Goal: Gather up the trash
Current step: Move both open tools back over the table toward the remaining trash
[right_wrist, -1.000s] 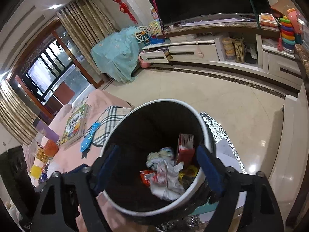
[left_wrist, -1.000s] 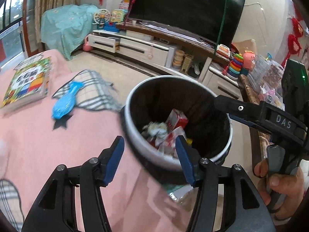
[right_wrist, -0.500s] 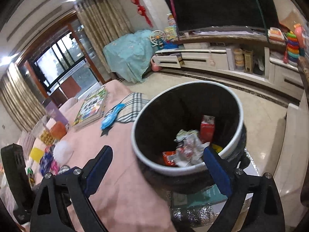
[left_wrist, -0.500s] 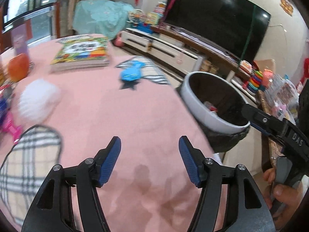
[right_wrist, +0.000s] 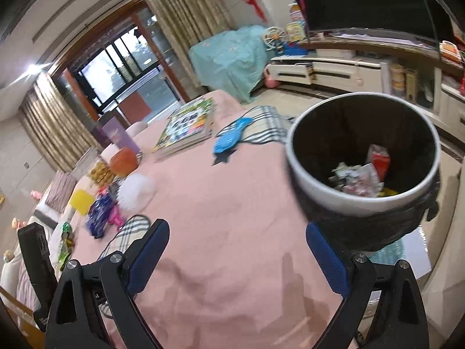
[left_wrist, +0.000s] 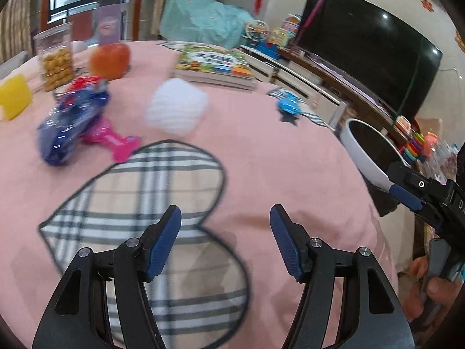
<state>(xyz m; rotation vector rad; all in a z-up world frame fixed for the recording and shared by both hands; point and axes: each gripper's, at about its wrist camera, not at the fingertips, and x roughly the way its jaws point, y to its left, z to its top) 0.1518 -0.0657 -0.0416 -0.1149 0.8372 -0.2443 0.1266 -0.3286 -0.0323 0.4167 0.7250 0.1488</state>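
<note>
Both tongs are held wide apart with nothing between their blue pads. Since a second ago the left gripper has been swung away from above the trash bin, which is now seen only at the right edge of its view, and is pointed over the pink tablecloth above a plaid heart patch. Ahead of it, a blue wrapper, a pink toy and a white crumpled wad have been brought into view; motion blur leaves it uncertain whether the wad is tissue or foam. The right gripper has been drawn back from over the bin, which is now placed up and to the right of its jaws, beside the table edge. Discarded packets are seen lying at the bin's bottom.
</note>
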